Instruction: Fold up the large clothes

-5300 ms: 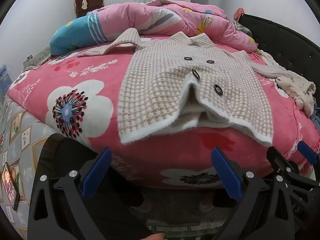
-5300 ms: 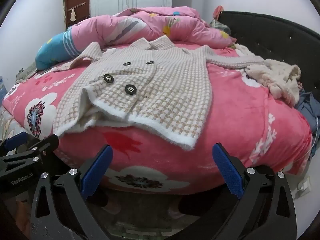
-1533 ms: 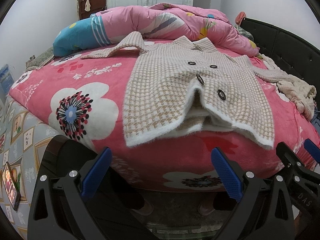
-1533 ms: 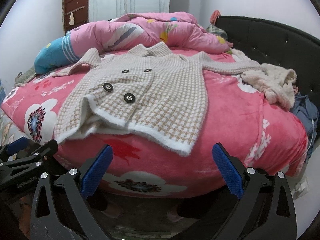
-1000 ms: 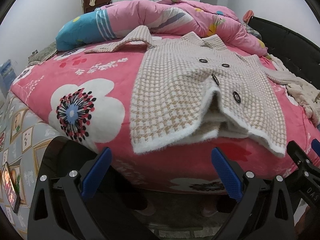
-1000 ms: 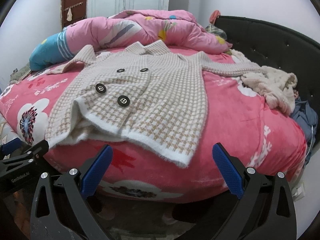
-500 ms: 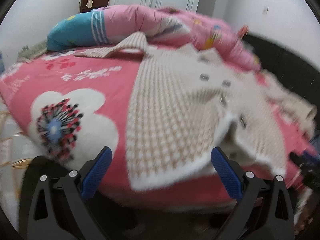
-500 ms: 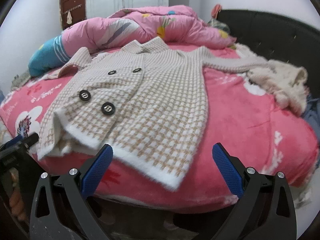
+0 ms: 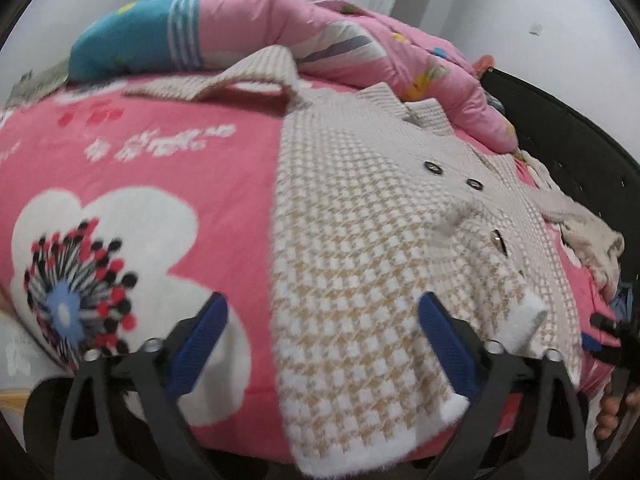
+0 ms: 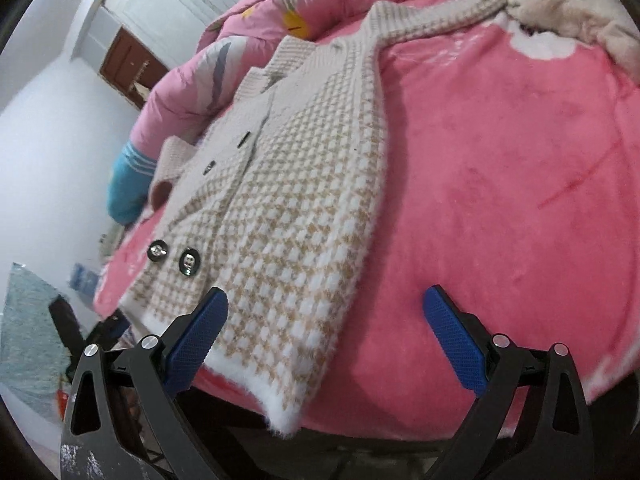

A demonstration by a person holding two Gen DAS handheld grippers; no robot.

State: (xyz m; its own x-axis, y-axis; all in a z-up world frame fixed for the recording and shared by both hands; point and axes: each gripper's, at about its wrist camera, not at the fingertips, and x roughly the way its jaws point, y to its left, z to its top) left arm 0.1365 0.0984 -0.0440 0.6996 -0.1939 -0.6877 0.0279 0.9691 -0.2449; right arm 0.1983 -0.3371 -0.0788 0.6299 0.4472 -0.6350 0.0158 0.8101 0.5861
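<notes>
A beige-and-white houndstooth coat (image 9: 360, 240) with dark buttons lies flat, front up, on the pink flowered bed blanket (image 9: 160, 184). Its white fuzzy hem hangs toward the near edge. My left gripper (image 9: 320, 320) hovers low over the hem's left corner; its jaws are closing, the corner shows between them, and the pads do not press on it. The right view is tilted and shows the coat (image 10: 304, 200) slanting away. My right gripper (image 10: 326, 324) stands open over the hem's right corner, not touching it. It also shows in the left view as a dark tip (image 9: 604, 332) beside the hem.
A rolled pink quilt (image 9: 320, 28) and a blue pillow (image 9: 120, 48) lie behind the collar. A cream fuzzy garment (image 9: 592, 244) is heaped at the right by the black headboard (image 9: 580, 152). A brown door (image 10: 128, 68) is in the far wall.
Both grippers have come forward and down to the coat's hem, which now fills the views. The right view has rolled, so the bed slants. The left jaws stand slightly narrower.
</notes>
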